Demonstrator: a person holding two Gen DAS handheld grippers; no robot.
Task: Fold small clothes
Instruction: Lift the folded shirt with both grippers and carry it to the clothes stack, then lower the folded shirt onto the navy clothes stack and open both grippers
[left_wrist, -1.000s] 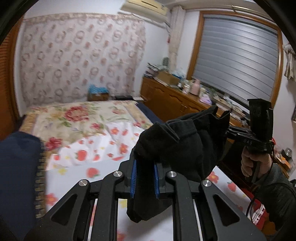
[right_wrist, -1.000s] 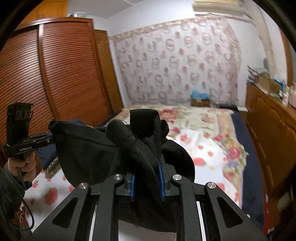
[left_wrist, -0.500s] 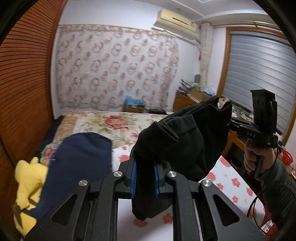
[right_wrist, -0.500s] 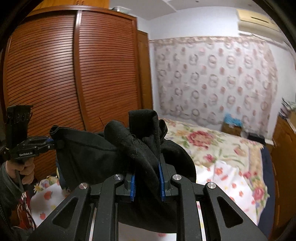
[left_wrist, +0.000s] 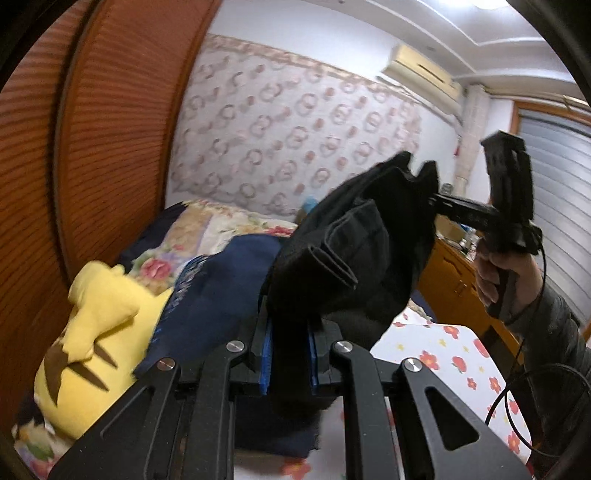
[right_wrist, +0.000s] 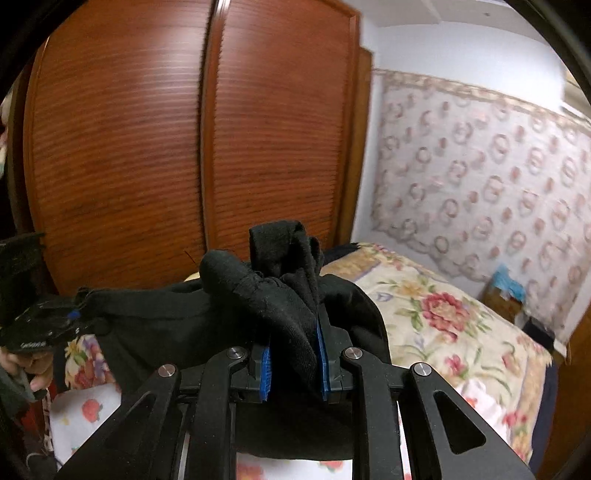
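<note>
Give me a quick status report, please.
Both claws, left and right, shut on black garment, held in air over bed. Yellow plush and navy cloth lie below.

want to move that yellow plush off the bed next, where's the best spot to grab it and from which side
Grip the raised ear of the yellow plush, coming from above on the open bed side. The ear is a thin flap that stands clear, while the body looks too bulky. The wardrobe blocks the far side, and the navy cloth lies close beside it.
</note>
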